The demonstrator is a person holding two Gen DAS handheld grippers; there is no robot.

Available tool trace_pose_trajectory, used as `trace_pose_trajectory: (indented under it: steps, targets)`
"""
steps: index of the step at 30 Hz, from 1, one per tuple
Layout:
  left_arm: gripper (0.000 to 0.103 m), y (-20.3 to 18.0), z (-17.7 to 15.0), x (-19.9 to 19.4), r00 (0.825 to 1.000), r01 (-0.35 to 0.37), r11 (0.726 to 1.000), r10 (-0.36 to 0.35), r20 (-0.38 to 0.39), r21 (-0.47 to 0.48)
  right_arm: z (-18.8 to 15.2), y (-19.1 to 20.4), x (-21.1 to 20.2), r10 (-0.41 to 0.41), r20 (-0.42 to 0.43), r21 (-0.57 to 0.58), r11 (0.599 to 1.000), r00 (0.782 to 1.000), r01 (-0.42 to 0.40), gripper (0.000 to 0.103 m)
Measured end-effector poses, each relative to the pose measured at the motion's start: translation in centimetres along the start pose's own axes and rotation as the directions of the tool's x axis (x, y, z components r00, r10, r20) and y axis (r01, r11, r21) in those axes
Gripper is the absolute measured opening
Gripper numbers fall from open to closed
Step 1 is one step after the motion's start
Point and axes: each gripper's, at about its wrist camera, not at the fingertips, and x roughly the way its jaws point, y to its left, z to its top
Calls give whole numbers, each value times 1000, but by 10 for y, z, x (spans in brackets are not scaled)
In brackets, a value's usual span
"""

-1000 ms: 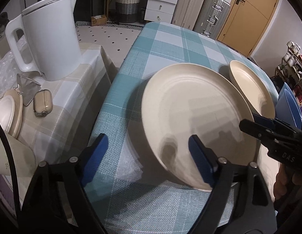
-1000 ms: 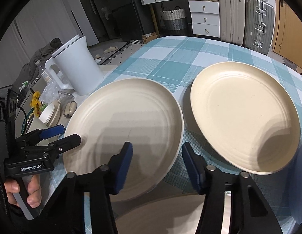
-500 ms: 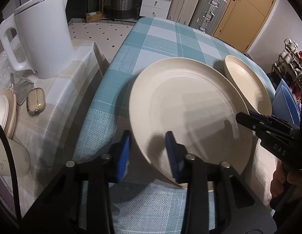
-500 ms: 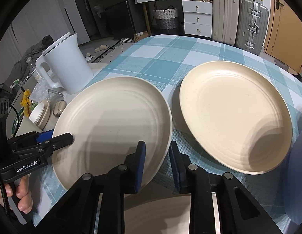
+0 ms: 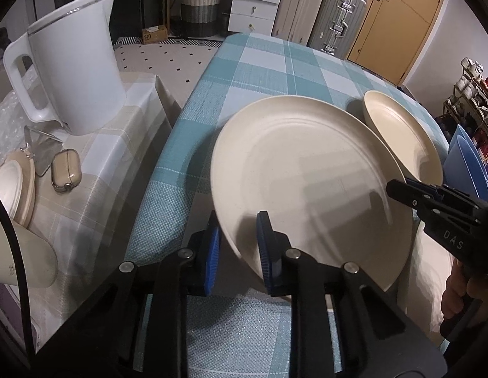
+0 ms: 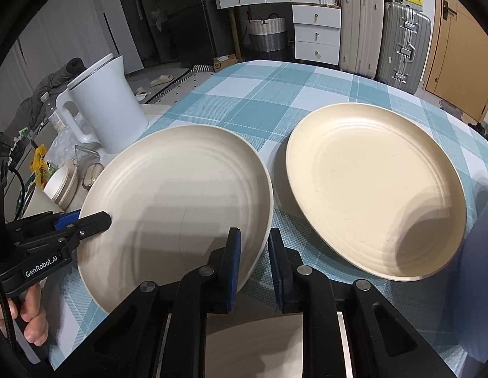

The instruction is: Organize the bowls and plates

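Two tools, left (image 5: 237, 249) and right (image 6: 253, 258), have just closed on opposite rims of the near plate (image 6: 177, 201); lift it level, then set it onto the far plate (image 6: 370, 182).

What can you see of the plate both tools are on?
The near plate is large, round and pale cream, matte like plastic, with faint concentric rings and a raised rim. It is empty and tilted over the teal checked tablecloth. The left tool and right tool each clamp its rim on opposite sides.
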Motion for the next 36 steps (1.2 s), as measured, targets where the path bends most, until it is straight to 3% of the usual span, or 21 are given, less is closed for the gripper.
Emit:
trace_pose_trajectory:
  steps: [12,36]
  targets:
    - [19,-13,1,-32,999,-3,1000,1,46,30,-2,1,-26,-6,51,-2,1000,999,6,18]
    - [19,-81,-22,-93,994,47,989,-60,92,141,-41,-29,-110,-46,144,53,998,989,39,18]
